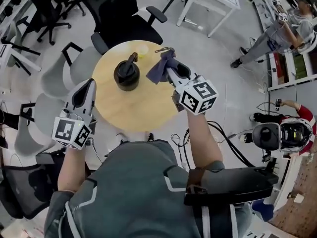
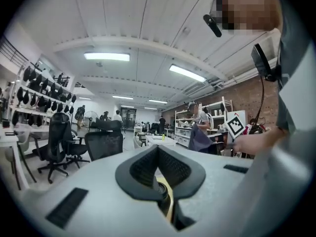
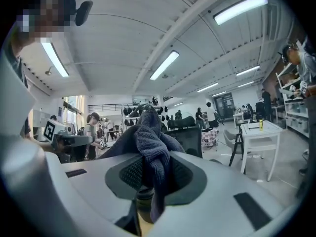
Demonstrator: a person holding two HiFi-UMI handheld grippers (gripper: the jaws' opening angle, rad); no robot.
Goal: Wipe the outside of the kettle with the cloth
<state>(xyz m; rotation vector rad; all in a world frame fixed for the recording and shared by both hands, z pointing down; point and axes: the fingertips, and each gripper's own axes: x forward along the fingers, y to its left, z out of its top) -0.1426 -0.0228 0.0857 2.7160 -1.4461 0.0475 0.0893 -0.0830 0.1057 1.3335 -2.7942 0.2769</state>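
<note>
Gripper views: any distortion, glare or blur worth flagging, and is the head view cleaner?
Left gripper view: heavy fisheye, black corners, ceiling lights blown out. Right gripper view: same fisheye and glare overhead, cloth fairly sharp up close. Head view: edges bend, even light, kettle clear, no glare on the table.

Matt pale wood table (image 1: 143,105), soft dark-blue woven cloth (image 1: 161,68), glossy black kettle (image 1: 127,75)

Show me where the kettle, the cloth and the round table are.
kettle (image 1: 127,75), head view, on its dark top.
cloth (image 1: 159,69), head view, on its hanging blue-grey folds.
table (image 1: 141,105), head view, on bare wood near its front edge.
</note>
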